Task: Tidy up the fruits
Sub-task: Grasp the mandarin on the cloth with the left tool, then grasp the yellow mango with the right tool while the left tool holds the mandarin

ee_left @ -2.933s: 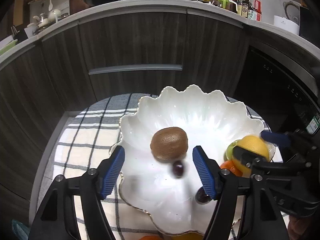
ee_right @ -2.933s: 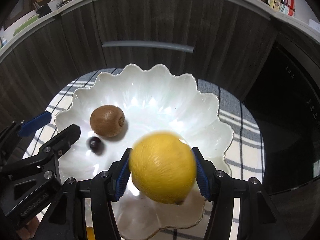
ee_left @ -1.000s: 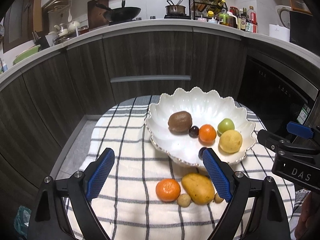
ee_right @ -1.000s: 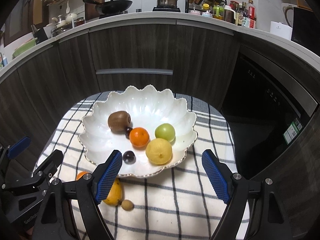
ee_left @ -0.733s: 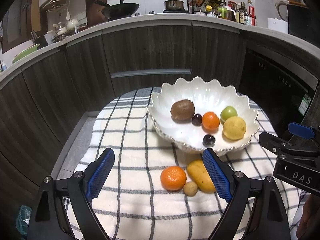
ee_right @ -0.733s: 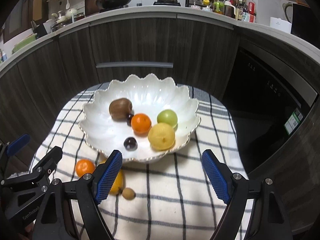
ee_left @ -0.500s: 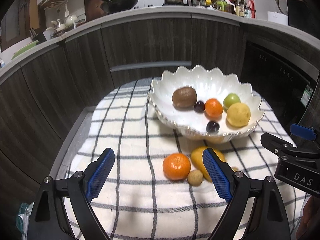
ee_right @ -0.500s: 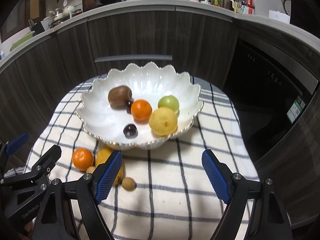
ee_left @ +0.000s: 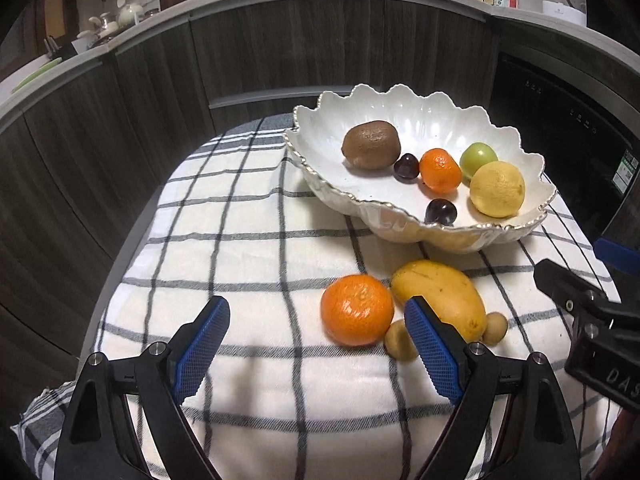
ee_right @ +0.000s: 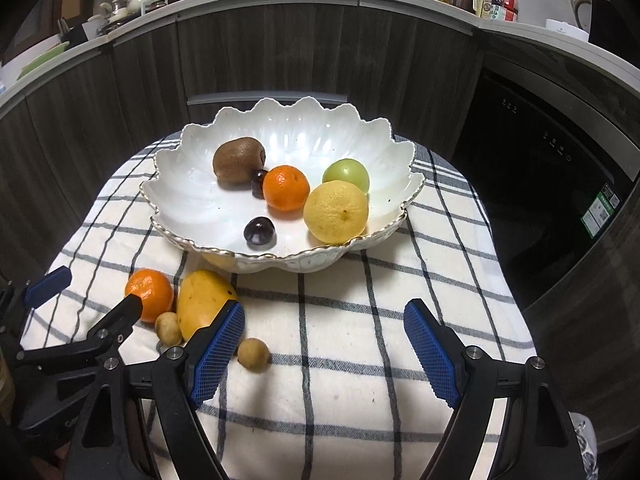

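In the left wrist view, the left gripper (ee_left: 316, 344) fills the bottom of the frame, angled down at the table (ee_left: 248, 216) with its blue pads spread wide and nothing between them. Bare checked cloth lies under it and to its left, up to the cloth's edge at the left of the frame. Just beyond its right pad sit a tangerine (ee_left: 357, 309), a mango (ee_left: 440, 298) and two small brown fruits (ee_left: 398, 345), bunched together at lower centre. The scalloped white bowl (ee_left: 400, 216) stands in the upper right, holding a kiwi (ee_left: 371, 145), two dark plums (ee_left: 440, 211), an orange (ee_left: 440, 171), a green fruit (ee_left: 478, 158) and a lemon (ee_left: 497, 189).

In the right wrist view, the right gripper (ee_right: 324, 346) also tilts downward, pads apart and empty, over open cloth at lower centre. One small brown fruit lies just inside its left pad; the mango sits just past that pad. The cloth's right edge drops off near the dark appliance (ee_right: 540, 184).
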Available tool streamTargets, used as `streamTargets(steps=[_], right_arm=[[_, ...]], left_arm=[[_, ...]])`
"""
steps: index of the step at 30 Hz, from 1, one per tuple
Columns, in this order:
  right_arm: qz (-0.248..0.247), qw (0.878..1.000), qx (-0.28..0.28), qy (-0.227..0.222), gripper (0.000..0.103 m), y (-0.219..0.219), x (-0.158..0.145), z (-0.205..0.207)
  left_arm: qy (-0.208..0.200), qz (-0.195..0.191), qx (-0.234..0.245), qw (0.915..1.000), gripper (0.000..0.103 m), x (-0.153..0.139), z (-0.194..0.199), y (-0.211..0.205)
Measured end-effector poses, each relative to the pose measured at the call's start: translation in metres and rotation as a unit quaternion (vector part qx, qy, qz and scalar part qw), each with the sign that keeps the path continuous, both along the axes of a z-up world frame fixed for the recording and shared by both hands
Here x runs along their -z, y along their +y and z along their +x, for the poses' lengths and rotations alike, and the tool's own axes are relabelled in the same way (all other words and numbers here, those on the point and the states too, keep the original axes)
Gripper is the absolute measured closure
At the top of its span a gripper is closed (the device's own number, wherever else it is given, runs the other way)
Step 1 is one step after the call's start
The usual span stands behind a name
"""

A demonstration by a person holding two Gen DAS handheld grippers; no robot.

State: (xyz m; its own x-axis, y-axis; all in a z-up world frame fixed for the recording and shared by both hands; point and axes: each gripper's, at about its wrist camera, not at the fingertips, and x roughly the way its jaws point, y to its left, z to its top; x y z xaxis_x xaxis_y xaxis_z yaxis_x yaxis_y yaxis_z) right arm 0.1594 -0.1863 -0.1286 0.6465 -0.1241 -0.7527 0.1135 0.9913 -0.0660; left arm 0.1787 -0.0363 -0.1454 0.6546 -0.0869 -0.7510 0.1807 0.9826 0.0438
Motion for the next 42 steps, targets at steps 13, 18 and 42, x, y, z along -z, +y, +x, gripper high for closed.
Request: streamTargets(steps=[13, 18, 42], right_arm=[[-0.002, 1.000, 0.012, 0.026, 0.020, -0.005, 0.012, 0.015], [0.009, 0.999, 0.015, 0.037, 0.020, -0.009, 0.020, 0.019], [0.044, 0.998, -0.017, 0.041, 0.020, 0.020, 0.009, 0.029]], left_arm=[[0.033, -0.017, 0.020, 0.9991, 0.034, 0.022, 0.021, -0.008], [0.042, -0.028, 0.020, 0.9985, 0.044, 0.028, 0.024, -0.010], [-0.003, -0.014, -0.026, 0.9995, 0.058, -0.010, 0.006, 0.036]])
